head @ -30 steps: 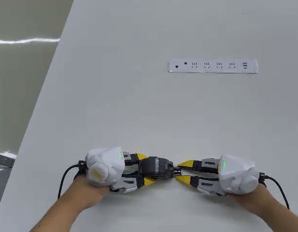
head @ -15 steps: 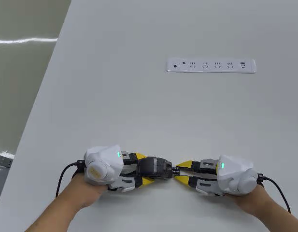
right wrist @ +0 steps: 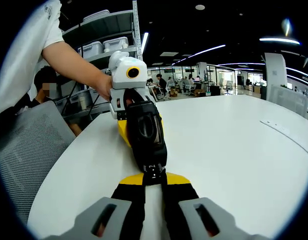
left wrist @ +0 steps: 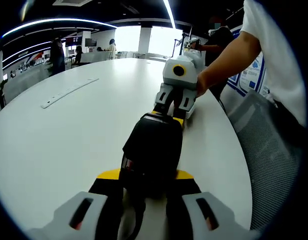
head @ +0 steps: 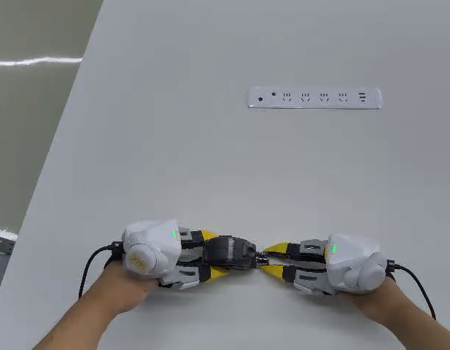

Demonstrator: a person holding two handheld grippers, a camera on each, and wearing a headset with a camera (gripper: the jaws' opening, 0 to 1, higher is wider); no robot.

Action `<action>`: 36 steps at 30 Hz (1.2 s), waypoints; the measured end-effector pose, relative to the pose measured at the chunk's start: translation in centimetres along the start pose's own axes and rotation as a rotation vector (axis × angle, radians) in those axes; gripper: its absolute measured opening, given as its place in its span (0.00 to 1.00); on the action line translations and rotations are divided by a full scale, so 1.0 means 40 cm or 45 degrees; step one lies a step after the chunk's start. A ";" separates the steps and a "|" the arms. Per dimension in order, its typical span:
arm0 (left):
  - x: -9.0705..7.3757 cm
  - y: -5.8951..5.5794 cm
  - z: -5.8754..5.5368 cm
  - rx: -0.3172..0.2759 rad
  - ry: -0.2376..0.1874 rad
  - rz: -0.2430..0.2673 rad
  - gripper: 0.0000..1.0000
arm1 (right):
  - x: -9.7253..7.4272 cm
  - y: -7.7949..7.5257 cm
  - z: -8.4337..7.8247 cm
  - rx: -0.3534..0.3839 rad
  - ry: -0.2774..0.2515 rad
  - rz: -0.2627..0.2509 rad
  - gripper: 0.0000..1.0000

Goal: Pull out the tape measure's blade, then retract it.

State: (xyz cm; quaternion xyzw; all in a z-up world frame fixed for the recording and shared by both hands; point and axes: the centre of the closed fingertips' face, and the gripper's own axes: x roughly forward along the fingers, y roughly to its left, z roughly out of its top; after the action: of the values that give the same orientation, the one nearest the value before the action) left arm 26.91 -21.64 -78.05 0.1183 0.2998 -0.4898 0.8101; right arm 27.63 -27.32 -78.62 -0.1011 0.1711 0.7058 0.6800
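Big white table (head: 210, 146) in an open-plan office, with a power strip (head: 314, 98) up at 1 o'clock. Down at 6, the left gripper (head: 214, 253) is clamped round the black tape measure (head: 230, 251), which lies 9-to-3 with its mouth facing 3. The right gripper (head: 273, 259) is pinched tight on the blade hook (right wrist: 154, 171).

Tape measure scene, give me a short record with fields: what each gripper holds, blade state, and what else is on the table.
Left gripper: fingers clamped on the black plastic tape measure case
Right gripper: fingers pinched on the blade's metal end hook
Blade: barely drawn out, grippers nearly meeting
Elsewhere on the white table: long white power strip, far side
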 end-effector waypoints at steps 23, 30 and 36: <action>-0.002 -0.002 -0.002 -0.004 0.003 -0.009 0.29 | -0.051 0.000 -0.018 0.015 -0.005 -0.015 0.11; -0.001 -0.002 -0.003 -0.006 0.003 -0.008 0.29 | -0.069 -0.002 -0.027 0.023 -0.006 -0.025 0.11; 0.000 -0.003 -0.004 -0.007 0.003 -0.006 0.29 | -0.087 -0.006 -0.032 0.033 -0.006 -0.029 0.11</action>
State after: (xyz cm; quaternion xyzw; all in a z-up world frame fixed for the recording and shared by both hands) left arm 26.75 -21.60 -78.16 0.1159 0.3024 -0.4909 0.8088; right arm 27.95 -31.02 -78.54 -0.0924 0.1775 0.6960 0.6896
